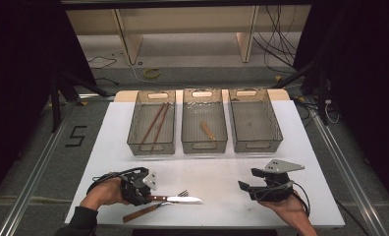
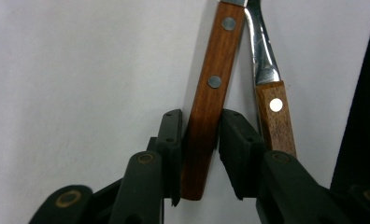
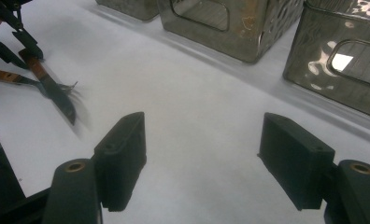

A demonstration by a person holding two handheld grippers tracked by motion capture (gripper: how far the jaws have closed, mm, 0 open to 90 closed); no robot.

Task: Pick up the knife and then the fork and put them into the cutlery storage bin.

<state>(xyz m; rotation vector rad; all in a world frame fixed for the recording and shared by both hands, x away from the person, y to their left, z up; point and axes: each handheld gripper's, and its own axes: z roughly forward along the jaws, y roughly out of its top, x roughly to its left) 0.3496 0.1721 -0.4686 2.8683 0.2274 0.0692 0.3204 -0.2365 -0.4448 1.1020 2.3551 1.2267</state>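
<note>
1. Currently, at this entry, I had the left gripper [image 1: 142, 189] low over the near left part of the counter [image 1: 217, 172], its jaws pinching the wooden handle of the knife [image 1: 175, 198]; in the left gripper view both pads sat against the handle's sides [image 2: 206, 126].
2. Knife blade pointed right across the counter; whether it had lifted clear of the surface I could not tell.
3. Fork [image 1: 151, 210] lay just beside the knife, its handle angled toward the near edge, tines touching or crossing the blade area.
4. Right gripper [image 1: 261, 189] hovered near the right side with jaws spread wide and nothing between them [image 3: 202, 158].
5. Sorting progress, as judged: left basket [image 1: 152, 146] held two chopsticks [image 1: 154, 123], middle basket [image 1: 204, 146] one small wooden piece [image 1: 207, 130], right basket [image 1: 255, 146] nothing.
6. Remaining, by my reading: carry the knife to a basket, then the fork.
</note>
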